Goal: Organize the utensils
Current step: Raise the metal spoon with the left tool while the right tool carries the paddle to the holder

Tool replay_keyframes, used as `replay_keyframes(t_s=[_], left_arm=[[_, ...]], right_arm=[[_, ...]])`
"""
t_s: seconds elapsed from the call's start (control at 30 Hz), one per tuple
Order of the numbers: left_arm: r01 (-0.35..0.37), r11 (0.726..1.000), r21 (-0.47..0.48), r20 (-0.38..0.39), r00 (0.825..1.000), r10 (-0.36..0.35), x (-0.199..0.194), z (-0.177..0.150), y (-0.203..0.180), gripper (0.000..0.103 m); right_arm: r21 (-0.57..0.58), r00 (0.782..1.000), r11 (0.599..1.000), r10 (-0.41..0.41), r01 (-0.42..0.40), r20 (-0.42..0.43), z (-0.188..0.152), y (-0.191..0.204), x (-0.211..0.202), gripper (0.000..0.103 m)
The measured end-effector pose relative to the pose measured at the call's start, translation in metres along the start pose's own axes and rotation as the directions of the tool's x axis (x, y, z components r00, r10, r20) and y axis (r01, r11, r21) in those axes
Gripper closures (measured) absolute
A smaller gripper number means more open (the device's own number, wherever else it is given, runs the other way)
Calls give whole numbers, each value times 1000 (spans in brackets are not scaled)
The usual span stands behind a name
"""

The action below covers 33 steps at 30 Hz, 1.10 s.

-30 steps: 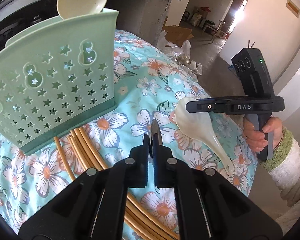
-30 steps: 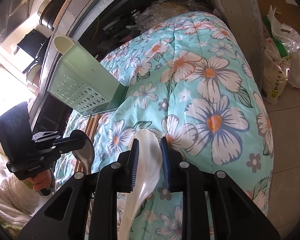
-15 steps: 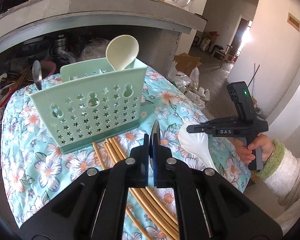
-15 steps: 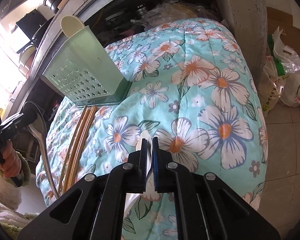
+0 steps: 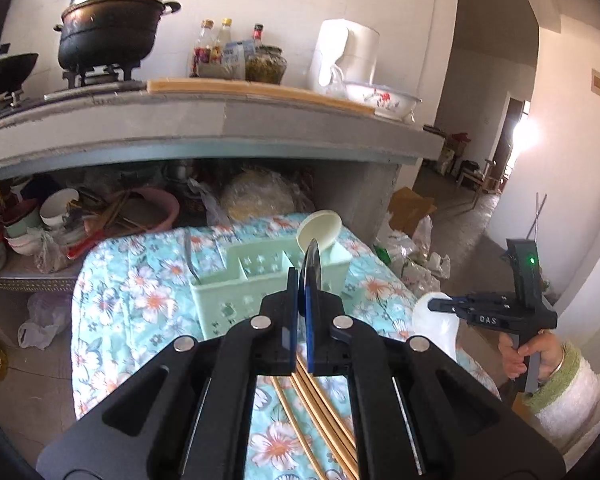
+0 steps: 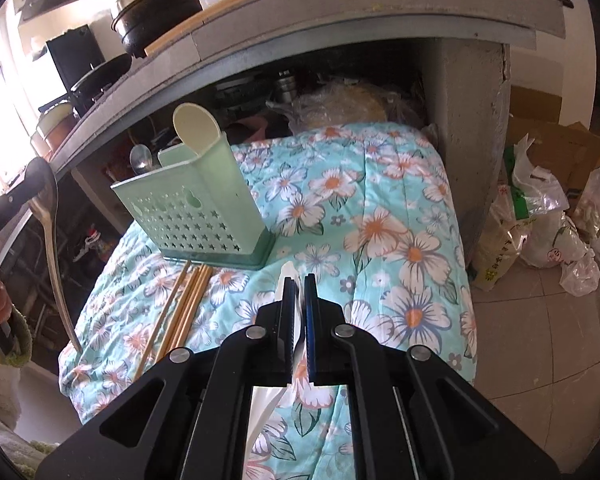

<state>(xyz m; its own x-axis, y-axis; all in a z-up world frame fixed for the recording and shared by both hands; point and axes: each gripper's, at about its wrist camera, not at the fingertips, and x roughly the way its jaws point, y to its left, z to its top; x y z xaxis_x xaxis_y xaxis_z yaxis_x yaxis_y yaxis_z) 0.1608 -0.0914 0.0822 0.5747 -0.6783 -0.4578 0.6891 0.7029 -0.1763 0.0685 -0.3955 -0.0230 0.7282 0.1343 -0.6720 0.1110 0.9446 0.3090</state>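
From my left wrist, my left gripper (image 5: 303,304) is clamped on a metal spoon (image 5: 312,268) held edge-on, bowl end pointing up and forward. The caddy (image 5: 256,280) stands straight ahead and below it on the flowered cloth (image 5: 140,300), its long axis running left to right across my view, with a cream scoop (image 5: 320,232) at its right end. Chopsticks (image 5: 320,404) lie under my jaws.

From my right wrist, my right gripper (image 6: 299,300) pinches the white spoon (image 6: 289,272) by its handle, bowl forward. The caddy (image 6: 204,216) sits ahead and to the left, well apart. I judge my left hand is nearer, so its spoon goes in first.
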Motion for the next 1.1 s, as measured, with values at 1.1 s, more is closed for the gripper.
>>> replay_keyframes(t_s=[1.1], left_arm=[[-328,941,-86,221,915,339,5,51,59,101]], right_arm=[[-56,961,987,158,-149,227,57,54,-59,98]])
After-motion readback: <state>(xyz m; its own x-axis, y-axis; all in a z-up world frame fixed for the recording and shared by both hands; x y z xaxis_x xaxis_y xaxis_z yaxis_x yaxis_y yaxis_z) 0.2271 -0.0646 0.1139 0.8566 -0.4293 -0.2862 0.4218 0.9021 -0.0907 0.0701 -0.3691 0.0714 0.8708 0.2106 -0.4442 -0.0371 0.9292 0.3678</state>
